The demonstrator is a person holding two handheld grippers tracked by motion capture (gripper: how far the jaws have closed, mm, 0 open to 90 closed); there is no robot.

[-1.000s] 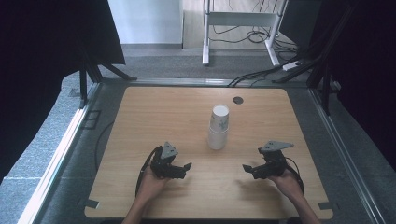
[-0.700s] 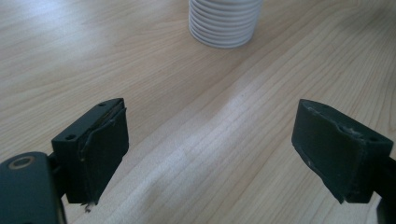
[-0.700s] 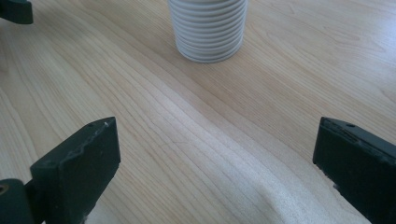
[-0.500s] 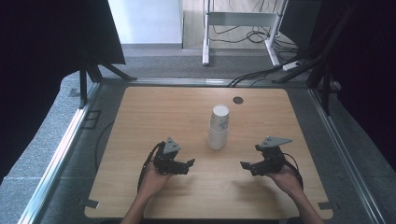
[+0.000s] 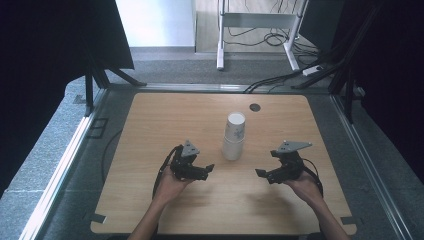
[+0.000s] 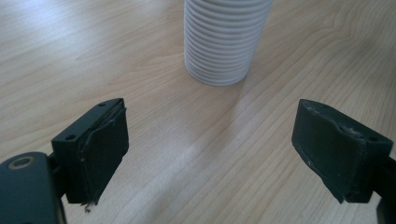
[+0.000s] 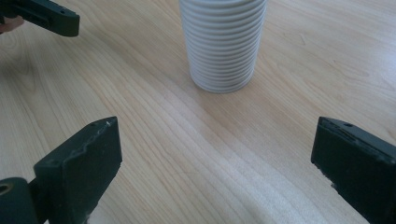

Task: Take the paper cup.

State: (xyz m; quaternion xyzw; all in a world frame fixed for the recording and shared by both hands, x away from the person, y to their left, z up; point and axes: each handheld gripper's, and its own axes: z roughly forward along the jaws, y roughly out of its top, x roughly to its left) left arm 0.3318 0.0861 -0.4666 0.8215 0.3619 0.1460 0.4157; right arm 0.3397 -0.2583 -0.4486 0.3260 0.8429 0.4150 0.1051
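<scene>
A tall stack of white ribbed paper cups (image 5: 234,136) stands upright near the middle of the wooden table (image 5: 150,125). My left gripper (image 5: 206,169) hovers just left of the stack and points at it, jaws wide with nothing between them. In the left gripper view the stack (image 6: 225,39) rises a short way beyond the open gripper (image 6: 212,149). My right gripper (image 5: 260,173) sits to the right of the stack, also open and empty. Its own view has the stack (image 7: 222,43) ahead of the gripper (image 7: 219,177), and the left gripper's jaw at the top left.
A small dark round grommet (image 5: 255,107) is set in the tabletop behind the cups. Beyond the table's far edge stand a white metal frame (image 5: 255,20) and cables (image 5: 280,80) on the floor. Dark curtains flank both sides.
Both grippers have edged slightly inward toward the cup stack and lifted a little. The stack has stayed where it was.
</scene>
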